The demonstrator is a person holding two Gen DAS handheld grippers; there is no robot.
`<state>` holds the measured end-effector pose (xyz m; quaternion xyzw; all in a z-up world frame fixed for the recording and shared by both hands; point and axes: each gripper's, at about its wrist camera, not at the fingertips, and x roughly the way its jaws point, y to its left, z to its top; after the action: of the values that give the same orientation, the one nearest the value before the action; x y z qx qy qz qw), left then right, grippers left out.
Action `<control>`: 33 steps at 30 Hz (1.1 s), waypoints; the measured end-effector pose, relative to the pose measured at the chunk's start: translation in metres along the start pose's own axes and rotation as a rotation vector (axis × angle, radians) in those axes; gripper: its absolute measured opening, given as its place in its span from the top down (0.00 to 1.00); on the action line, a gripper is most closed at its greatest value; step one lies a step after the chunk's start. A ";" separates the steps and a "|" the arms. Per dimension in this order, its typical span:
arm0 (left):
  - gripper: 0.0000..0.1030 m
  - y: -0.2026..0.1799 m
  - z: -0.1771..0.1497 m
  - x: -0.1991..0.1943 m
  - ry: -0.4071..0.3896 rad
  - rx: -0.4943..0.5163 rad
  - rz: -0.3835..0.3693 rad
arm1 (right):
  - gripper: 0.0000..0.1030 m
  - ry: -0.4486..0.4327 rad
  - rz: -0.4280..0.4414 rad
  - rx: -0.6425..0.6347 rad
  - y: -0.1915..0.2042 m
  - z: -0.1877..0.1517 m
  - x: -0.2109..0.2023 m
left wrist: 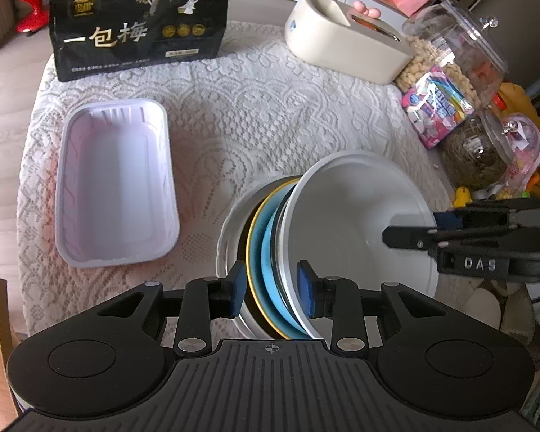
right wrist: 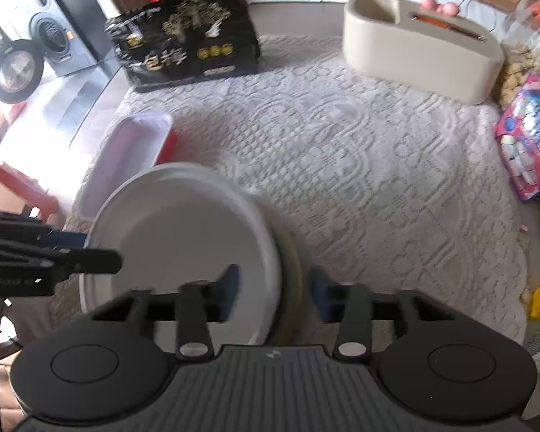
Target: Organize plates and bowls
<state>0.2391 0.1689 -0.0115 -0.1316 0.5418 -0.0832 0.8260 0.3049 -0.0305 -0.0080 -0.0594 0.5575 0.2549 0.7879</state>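
Note:
A stack of dishes stands on edge between my grippers: a white plate (left wrist: 342,216) on the right, a blue plate with a yellow rim (left wrist: 259,252) in the middle, and a white dish (left wrist: 226,230) behind. My left gripper (left wrist: 271,293) is closed around the stack's near rims, blue pads on each side. My right gripper (right wrist: 275,295) straddles the far rims of the same stack, with the white plate (right wrist: 183,223) facing it. It also shows in the left wrist view (left wrist: 414,234). A white rectangular tray (left wrist: 115,183) lies empty to the left.
A lace cloth (left wrist: 252,108) covers the table. A black snack bag (left wrist: 140,18) stands at the back. A beige holder (left wrist: 345,43), clear jars (left wrist: 457,54) and a pink candy bag (left wrist: 435,108) sit at the right.

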 end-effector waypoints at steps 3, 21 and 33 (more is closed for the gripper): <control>0.68 -0.001 0.000 -0.001 -0.004 0.002 -0.001 | 0.68 -0.018 -0.001 -0.035 0.013 -0.001 -0.002; 0.71 0.000 -0.002 -0.007 -0.010 -0.004 -0.010 | 0.67 -0.044 0.010 -0.074 0.020 0.003 -0.001; 0.73 -0.005 -0.006 -0.009 0.013 -0.002 -0.074 | 0.67 -0.012 -0.078 -0.061 0.017 0.004 0.006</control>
<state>0.2304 0.1656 -0.0042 -0.1519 0.5419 -0.1141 0.8187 0.3021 -0.0117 -0.0087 -0.1035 0.5421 0.2411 0.7983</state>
